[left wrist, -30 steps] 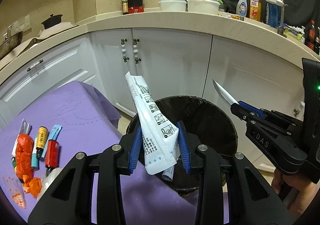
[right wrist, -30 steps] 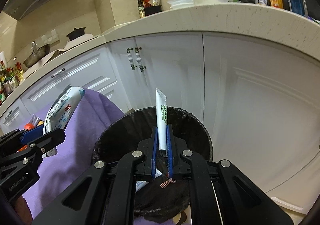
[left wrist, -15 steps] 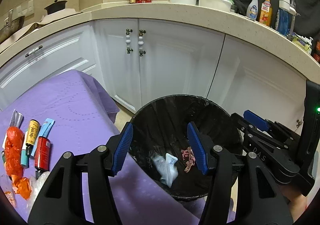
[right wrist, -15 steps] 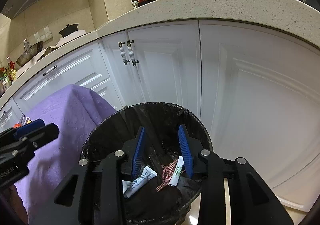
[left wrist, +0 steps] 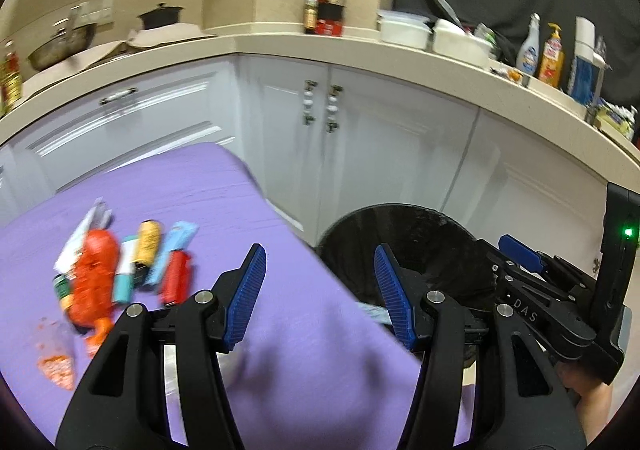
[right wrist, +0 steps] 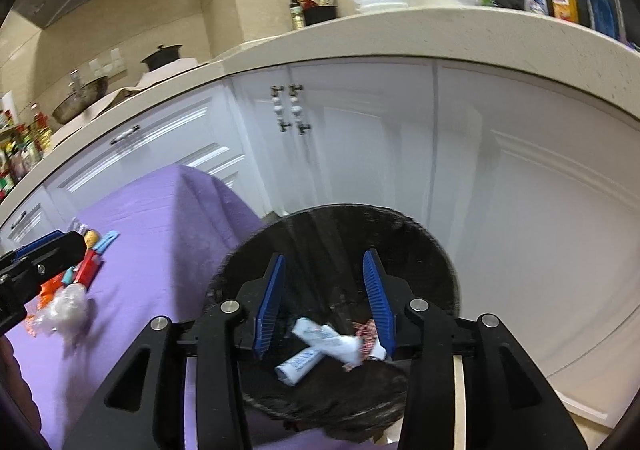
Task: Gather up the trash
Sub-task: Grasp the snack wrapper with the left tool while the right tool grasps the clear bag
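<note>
The left gripper point(left wrist: 320, 290) hangs with its jaws spread wide and nothing between them, above the near edge of the purple cloth point(left wrist: 312, 362). The right gripper point(right wrist: 325, 302) is likewise spread and empty, poised over the black bin point(right wrist: 436, 250). Down in the bin lie the white wrappers point(right wrist: 320, 342), crossed over one another, with a red-checked scrap point(right wrist: 366, 334) touching them at the right.

On the cloth, left of the left gripper, a cluster of trash point(left wrist: 120, 270) waits: an orange crumpled bag, a yellow tube, a red tube and pale blue packets lying side by side, with orange crumbs point(left wrist: 56, 366) nearer the camera. A clear plastic wad point(right wrist: 68, 306) sits beside them in the right wrist view. Nothing stands between the left gripper and that cluster.

Beyond rise the white cabinet doors point(left wrist: 360, 153), then the counter point(left wrist: 440, 61) with tubs and spray bottles.

Half a second ago the left gripper framed the bin's mouth; now it has swung left over the cloth, and the bin sits off to its right.
</note>
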Available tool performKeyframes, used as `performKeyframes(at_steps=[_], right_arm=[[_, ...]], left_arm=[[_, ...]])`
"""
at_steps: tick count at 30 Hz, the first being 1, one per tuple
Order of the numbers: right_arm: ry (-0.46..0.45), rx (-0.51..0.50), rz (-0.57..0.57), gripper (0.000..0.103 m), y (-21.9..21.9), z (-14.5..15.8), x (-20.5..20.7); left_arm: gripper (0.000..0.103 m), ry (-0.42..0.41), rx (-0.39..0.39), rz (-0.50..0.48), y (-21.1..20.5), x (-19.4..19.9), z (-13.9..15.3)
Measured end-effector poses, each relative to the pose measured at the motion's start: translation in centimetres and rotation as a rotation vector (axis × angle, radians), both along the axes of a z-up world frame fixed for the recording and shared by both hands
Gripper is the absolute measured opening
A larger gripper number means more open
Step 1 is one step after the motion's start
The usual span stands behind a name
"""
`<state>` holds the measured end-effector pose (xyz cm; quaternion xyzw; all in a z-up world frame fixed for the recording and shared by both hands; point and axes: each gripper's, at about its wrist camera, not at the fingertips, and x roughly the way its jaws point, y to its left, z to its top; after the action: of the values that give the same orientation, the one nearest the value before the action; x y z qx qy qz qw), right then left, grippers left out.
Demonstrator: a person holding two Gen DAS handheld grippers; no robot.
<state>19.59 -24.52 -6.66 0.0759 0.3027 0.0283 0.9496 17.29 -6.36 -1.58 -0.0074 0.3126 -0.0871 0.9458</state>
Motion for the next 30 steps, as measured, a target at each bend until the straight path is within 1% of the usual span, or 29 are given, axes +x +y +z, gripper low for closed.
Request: performKeyframes(at_steps=[7, 14, 21, 24, 27, 30], right_arm=[[-0.020, -0.011, 0.107, 0.042, 5.1, 1.0, -1.0], [-0.024, -0.029, 0.211, 0.045, 10.3, 1.3, -2.3], [-0.013, -0.054, 0.312, 0.048, 15.3, 1.2, -3.0], [-0.009, -0.069, 0.352, 0.051, 17.4, 1.1, -3.3], [-0.007, -0.074, 0.377, 0.057, 18.8, 1.1, -3.5], [-0.004, -0.081, 0.397, 0.066, 20.3, 1.0, -3.5]], left_arm=[[0.055, -0.005, 0.009, 0.114, 5.9, -3.1, 0.3], [0.055, 0.008, 0.012, 0.258, 12.7, -6.0, -0.3], [0.056, 0.031, 0.009, 0.375, 18.1, -7.8, -1.3], [0.057, 0.033, 0.014, 0.414, 19.8, -8.5, -1.6], [0.062, 0.035, 0.014, 0.449, 21.3, -9.1, -1.9], [0.062, 0.040, 0.008, 0.470, 22.5, -9.6, -2.1]])
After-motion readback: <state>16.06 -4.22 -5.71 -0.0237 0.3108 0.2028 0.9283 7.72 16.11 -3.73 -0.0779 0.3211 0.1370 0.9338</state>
